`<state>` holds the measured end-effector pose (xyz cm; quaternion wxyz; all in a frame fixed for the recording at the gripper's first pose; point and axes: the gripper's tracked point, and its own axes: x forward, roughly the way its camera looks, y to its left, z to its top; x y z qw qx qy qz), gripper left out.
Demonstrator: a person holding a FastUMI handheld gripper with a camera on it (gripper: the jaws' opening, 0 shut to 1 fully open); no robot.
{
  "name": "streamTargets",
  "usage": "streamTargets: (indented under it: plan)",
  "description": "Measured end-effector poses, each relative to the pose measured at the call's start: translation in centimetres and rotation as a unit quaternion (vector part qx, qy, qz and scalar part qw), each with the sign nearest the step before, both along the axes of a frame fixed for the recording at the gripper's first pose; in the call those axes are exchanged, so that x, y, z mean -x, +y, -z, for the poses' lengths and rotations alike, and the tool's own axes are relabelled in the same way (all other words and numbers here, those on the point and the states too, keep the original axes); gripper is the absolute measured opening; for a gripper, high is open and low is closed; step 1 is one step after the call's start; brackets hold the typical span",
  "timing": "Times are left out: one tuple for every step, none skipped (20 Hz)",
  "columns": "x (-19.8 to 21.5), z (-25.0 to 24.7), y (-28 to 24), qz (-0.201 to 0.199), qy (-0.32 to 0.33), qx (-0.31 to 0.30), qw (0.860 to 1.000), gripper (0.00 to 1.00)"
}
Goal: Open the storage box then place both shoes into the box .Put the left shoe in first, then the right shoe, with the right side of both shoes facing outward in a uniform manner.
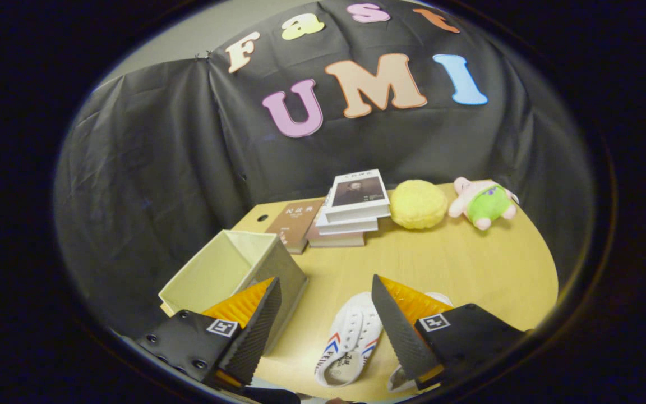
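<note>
Fingers of the gripper (pixel 323 320) stand wide apart and hold nothing, hovering above the worktop (pixel 469 264). Between them lies a white shoe (pixel 351 336) with red and blue stripes on its side; a second shoe (pixel 438 298) peeks out behind the right finger, mostly covered by it. Left of the shoes, partly behind the left finger, sits the storage box (pixel 227 269), already open, its pale inside bare as far as can be seen.

By my reading, opening is done and the first shoe's pickup is in hand. Next the gripper must drop over the left shoe and close on it, but which shoe is the left one I cannot tell. Beyond lie stacked books (pixel 351 210), a yellow plush (pixel 418 203) and a pink-and-green toy (pixel 483 203).
</note>
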<state>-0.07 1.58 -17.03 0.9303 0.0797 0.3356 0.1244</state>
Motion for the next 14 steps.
streamTargets:
  plan:
    - [0.5, 0.9, -0.4, -0.001, 0.012, 0.006, 1.0, 1.0]
    - [1.2, 2.3, -0.7, -0.002, 0.027, 0.012, 1.0, 1.0]
    - [1.6, 3.4, -1.1, -0.003, 0.041, 0.016, 0.999, 1.0]
    - [2.1, 4.5, -1.5, -0.004, 0.053, 0.02, 0.998, 1.0]
    - [2.6, 5.5, -1.8, -0.005, 0.065, 0.025, 0.998, 1.0]
    - [2.9, 6.5, -1.9, -0.006, 0.074, 0.029, 0.997, 1.0]
    - [3.2, 7.4, -2.1, -0.009, 0.084, 0.033, 0.996, 1.0]
    - [3.9, 8.5, -2.3, -0.013, 0.095, 0.039, 0.995, 1.0]
    - [4.4, 9.4, -2.4, -0.018, 0.105, 0.044, 0.993, 1.0]
    - [4.8, 10.2, -2.4, -0.022, 0.115, 0.049, 0.992, 1.0]
    - [5.1, 10.9, -2.5, -0.025, 0.124, 0.051, 0.991, 1.0]
    - [5.5, 11.6, -2.7, -0.025, 0.134, 0.054, 0.989, 1.0]
    - [5.8, 12.3, -2.8, -0.025, 0.144, 0.056, 0.988, 1.0]
    - [6.2, 12.9, -3.1, -0.023, 0.151, 0.059, 0.986, 1.0]
